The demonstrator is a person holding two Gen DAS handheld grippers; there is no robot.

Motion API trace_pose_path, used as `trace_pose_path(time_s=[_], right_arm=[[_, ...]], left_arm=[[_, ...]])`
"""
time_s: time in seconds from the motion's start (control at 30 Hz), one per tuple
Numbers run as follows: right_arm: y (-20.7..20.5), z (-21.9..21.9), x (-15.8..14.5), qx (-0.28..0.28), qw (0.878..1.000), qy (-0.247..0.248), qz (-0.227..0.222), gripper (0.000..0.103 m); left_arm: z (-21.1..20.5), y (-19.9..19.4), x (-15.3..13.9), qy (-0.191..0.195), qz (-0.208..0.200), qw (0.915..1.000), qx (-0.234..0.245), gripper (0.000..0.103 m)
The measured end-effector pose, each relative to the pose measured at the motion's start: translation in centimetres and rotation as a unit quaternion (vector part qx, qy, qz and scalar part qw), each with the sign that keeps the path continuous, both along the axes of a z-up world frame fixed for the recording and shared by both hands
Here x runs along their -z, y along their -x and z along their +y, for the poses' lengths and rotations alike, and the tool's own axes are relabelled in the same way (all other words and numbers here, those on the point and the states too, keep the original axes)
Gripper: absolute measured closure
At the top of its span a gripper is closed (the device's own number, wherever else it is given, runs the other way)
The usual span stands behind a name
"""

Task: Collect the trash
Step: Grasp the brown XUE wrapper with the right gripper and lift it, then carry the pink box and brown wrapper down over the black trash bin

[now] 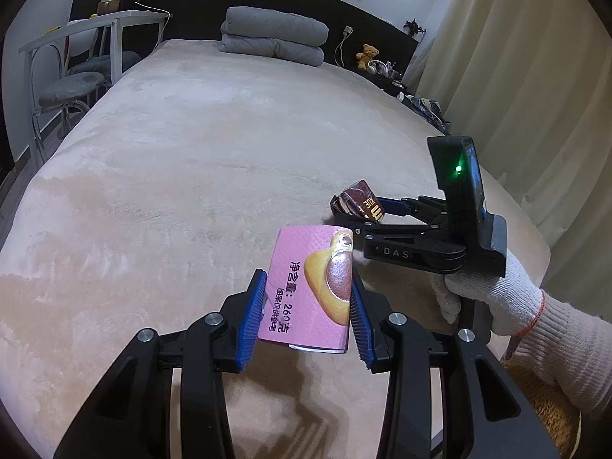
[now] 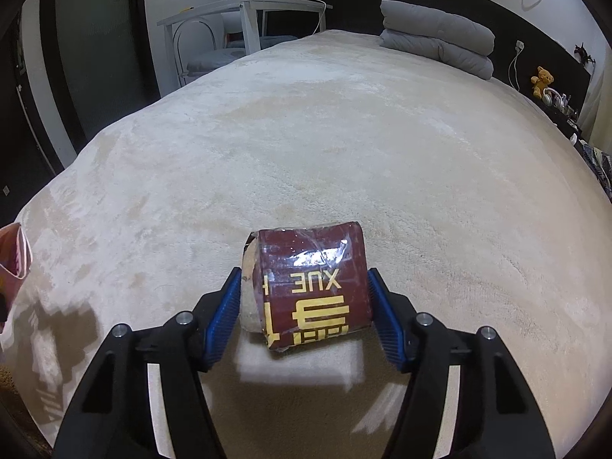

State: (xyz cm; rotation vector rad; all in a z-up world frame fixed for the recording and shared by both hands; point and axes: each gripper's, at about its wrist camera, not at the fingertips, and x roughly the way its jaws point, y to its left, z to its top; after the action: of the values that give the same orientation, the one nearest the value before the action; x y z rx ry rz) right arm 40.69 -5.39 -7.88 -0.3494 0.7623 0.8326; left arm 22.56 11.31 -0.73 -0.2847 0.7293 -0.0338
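A pink snack box [image 1: 306, 298] with a pastry picture is clamped between the blue pads of my left gripper [image 1: 308, 275], lifted above the bed. Its edge shows at the far left of the right wrist view [image 2: 13, 252]. A dark red crumpled carton [image 2: 311, 283] with gold lettering sits between the pads of my right gripper [image 2: 304, 271], and both pads touch its sides. In the left wrist view that carton [image 1: 357, 199] shows at the tip of the right gripper [image 1: 344, 210], just right of the pink box. A white-gloved hand [image 1: 493, 298] holds the right gripper.
A wide bed with a beige plush cover [image 1: 191, 153] fills both views. A folded grey quilt [image 1: 273, 36] lies at its head. A white desk with chairs [image 1: 95, 26] stands on the left, curtains [image 1: 516, 76] hang on the right, and a shelf with a teddy bear [image 1: 368, 55] is behind.
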Motion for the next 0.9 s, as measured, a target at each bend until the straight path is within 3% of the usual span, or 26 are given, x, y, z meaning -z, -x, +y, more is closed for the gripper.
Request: trace_pose_path(time_s=[0.5, 0.9], right_arm=[[6.0, -7.2, -4.5, 0.016, 0.997, -0.07, 0.017, 0.04], [14.3, -14.0, -5.7, 0.017, 0.992, -0.123, 0.023, 0.039]], left_arm=[[-2.1, 1.5, -0.2, -0.002, -0.007, 1.0, 0.001, 0.063], [-6.1, 7.2, 0.4, 0.004, -0.027, 0.9996, 0.012, 0.063]])
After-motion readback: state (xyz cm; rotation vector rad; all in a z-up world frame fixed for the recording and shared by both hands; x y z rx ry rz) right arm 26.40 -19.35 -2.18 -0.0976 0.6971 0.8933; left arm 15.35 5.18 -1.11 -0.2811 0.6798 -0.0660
